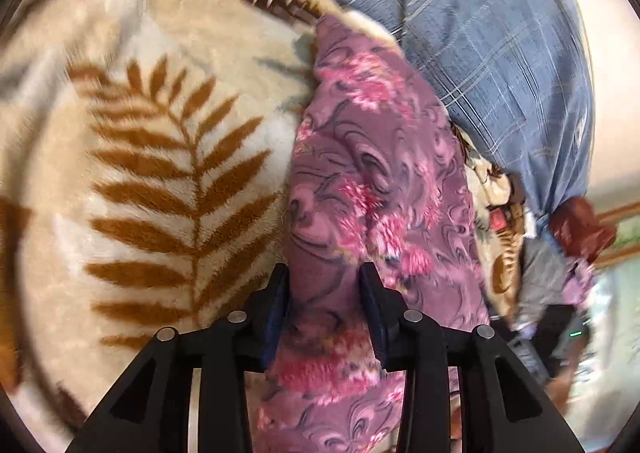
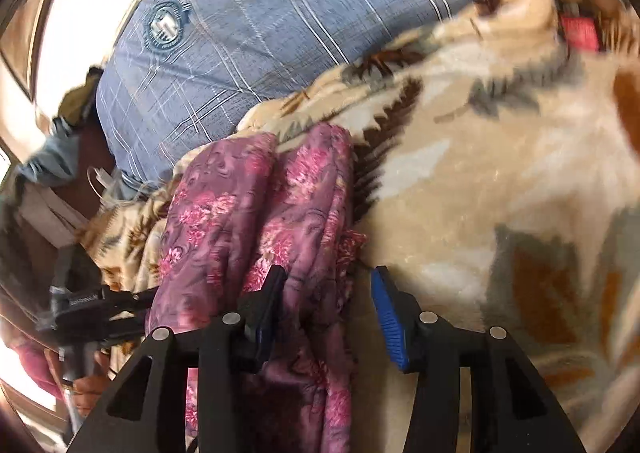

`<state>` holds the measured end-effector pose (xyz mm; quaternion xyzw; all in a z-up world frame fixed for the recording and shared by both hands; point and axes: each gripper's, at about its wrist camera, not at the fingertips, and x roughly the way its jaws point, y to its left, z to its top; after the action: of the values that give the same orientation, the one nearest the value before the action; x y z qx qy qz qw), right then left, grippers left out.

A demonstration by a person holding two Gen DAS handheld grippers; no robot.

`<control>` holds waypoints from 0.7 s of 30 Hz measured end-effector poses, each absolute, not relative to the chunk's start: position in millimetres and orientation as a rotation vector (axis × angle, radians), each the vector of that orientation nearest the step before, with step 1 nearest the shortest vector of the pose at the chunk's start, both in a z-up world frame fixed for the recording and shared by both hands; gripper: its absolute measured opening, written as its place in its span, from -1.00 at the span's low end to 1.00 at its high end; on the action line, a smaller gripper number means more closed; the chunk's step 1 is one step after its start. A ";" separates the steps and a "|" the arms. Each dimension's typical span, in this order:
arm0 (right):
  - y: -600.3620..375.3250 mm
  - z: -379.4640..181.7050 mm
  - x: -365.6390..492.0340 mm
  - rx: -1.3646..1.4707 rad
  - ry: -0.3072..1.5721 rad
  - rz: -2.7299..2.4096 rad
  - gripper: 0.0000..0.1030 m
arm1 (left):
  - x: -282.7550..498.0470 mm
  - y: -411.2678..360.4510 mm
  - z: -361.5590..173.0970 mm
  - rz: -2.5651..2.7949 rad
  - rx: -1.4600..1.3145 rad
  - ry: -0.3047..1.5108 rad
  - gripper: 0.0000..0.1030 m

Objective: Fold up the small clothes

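Note:
A purple cloth with pink flowers (image 1: 360,173) lies folded in a long strip on a beige blanket with brown fern leaves (image 1: 140,173). My left gripper (image 1: 325,285) is right over its near end. The cloth fills the gap between the two fingers, and the jaws stand apart. In the right wrist view the same cloth (image 2: 260,205) lies in two lobes. My right gripper (image 2: 328,281) is open at the cloth's right edge. Its left finger (image 2: 274,285) touches the fabric, while the blue right pad (image 2: 386,305) stands free over the blanket (image 2: 480,193).
A person in a blue plaid shirt (image 2: 260,33) stands close behind the blanket, also seen in the left wrist view as a blue plaid shirt (image 1: 500,53). At the left of the right wrist view, a hand (image 2: 88,385) holds the other black gripper (image 2: 100,305).

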<state>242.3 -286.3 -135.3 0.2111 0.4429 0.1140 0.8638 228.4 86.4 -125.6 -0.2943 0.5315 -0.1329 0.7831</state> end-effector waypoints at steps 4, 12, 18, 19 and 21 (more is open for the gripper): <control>-269.5 -100.6 221.2 0.330 0.903 0.216 0.43 | 183.1 74.6 -90.4 -0.217 -0.432 1.068 0.15; -236.1 -82.9 166.2 -0.003 0.949 0.077 0.71 | 110.3 18.8 -66.8 -0.044 -0.160 0.972 0.28; -249.0 -66.6 126.0 -0.012 0.908 0.032 1.00 | 85.2 -9.7 -61.8 -0.027 -0.096 0.923 0.28; -249.9 -65.6 118.2 -0.037 0.904 0.027 1.00 | 85.3 -14.0 -62.8 -0.031 -0.093 0.914 0.28; -249.4 -65.1 109.3 -0.072 0.897 0.005 1.00 | 73.6 -20.4 -59.4 -0.038 -0.073 0.895 0.28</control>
<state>109.3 -249.4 -65.1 -0.0349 0.4333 0.0023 0.9006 73.6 -20.4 -59.4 -0.0353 0.4328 -0.0181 0.9006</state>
